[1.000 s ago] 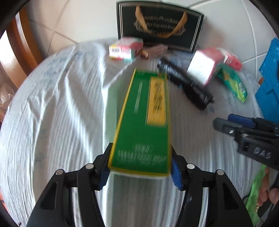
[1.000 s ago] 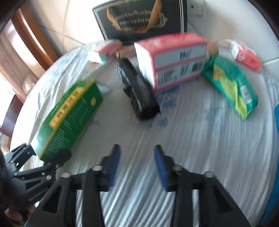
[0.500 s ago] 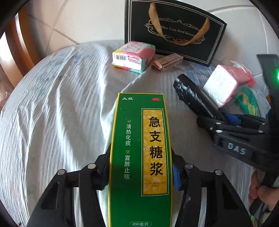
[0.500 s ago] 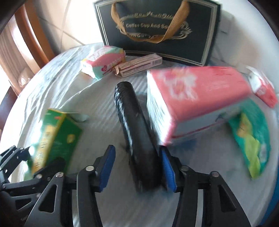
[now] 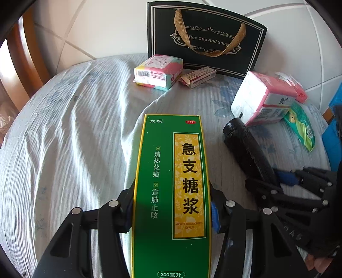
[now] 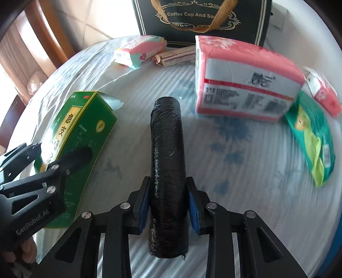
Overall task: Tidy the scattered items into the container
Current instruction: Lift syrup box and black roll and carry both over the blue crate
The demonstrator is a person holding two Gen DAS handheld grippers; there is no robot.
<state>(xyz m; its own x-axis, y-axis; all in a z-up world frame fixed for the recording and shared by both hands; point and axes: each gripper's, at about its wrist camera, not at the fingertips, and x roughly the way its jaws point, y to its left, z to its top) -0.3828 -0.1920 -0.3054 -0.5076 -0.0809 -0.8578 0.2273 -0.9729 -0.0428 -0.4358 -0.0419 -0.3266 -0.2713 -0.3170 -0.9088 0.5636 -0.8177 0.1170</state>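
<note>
On the near side of the cloth-covered surface (image 5: 64,132), left gripper (image 5: 171,211) has its jaws clamped on the green syrup box (image 5: 171,192). Just right of it, right gripper (image 6: 167,205) has its jaws pinching the black roll (image 6: 166,154). The black gift bag (image 5: 205,40) stands at the far edge, 2 pink packs nearby.

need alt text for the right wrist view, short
The right claw grips a black plastic-wrapped roll lying on a striped tablecloth. To its left, the left claw holds a green-and-yellow medicine box; a pink tissue pack and black paper gift bag sit behind.
</note>
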